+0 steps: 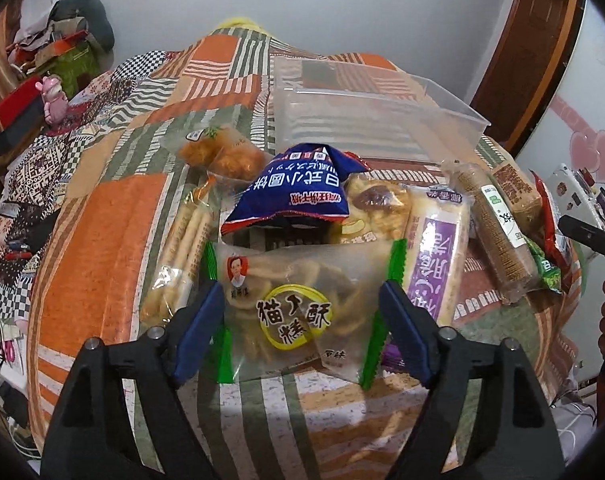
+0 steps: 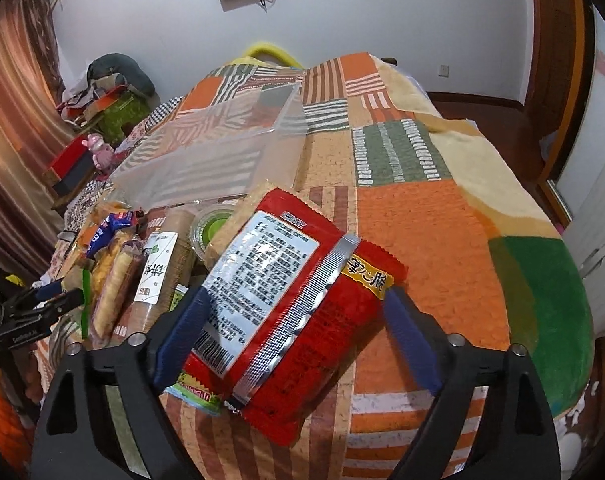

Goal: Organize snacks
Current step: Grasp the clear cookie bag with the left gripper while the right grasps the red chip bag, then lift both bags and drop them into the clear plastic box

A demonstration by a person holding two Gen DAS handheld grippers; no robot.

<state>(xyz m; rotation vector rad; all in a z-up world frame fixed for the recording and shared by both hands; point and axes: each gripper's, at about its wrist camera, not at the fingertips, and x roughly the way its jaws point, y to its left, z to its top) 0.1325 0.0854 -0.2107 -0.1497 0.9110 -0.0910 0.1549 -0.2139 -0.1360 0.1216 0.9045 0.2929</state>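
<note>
Red pkt (image 2: 290,312), right view only

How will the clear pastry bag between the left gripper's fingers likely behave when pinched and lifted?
The clear pastry bag looks like thin, loosely filled film, so it will probably crumple and sag. Its glossy wrap may slip against the left gripper, whose jaws straddle it, open. The visible pastries inside seem brittle; a hard squeeze could crack them.

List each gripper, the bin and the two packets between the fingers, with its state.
left gripper: open, fingers either side of the clear biscuit packet
clear biscuit packet: sealed, lying flat on the blanket
right gripper: open around the red packet
red packet: sealed, back side up
clear plastic bin: empty, upright
</note>
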